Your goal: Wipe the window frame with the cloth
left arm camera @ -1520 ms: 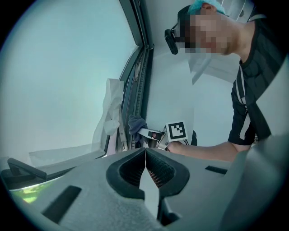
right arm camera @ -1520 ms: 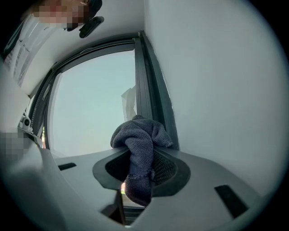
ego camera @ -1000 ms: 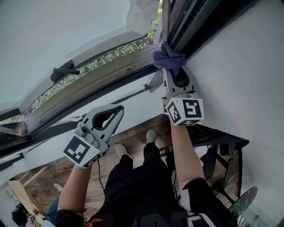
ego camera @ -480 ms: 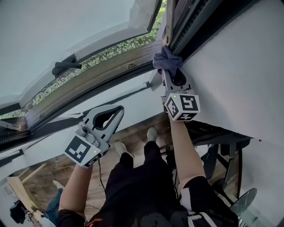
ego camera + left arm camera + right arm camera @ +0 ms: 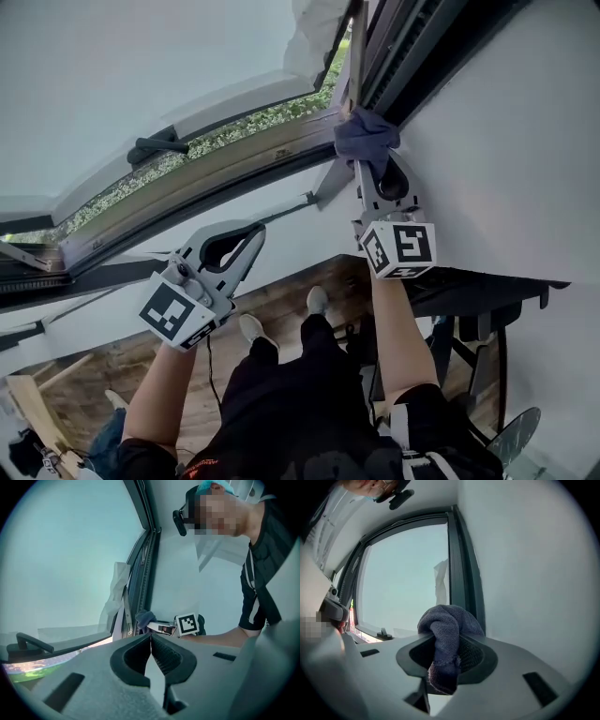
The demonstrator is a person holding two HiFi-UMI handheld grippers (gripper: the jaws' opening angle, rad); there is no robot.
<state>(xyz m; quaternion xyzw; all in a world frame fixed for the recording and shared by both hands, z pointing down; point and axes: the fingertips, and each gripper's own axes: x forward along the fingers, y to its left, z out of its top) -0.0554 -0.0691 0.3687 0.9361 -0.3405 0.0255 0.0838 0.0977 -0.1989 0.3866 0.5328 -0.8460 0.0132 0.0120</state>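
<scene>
White wall, open window, greenery beyond. Cloth (image 5: 366,134) clamped in right gripper (image 5: 449,658), pressed into window frame (image 5: 394,56) far corner. Left gripper (image 5: 151,644) jaws together, idle. Risk: bunched cloth snags, pulls free.

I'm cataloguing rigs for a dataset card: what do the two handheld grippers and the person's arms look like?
Both the left gripper and right gripper are light grey plastic with ribbed black pads. Each carries a white cube with black square markers. The person wears a black short-sleeved top.
</scene>
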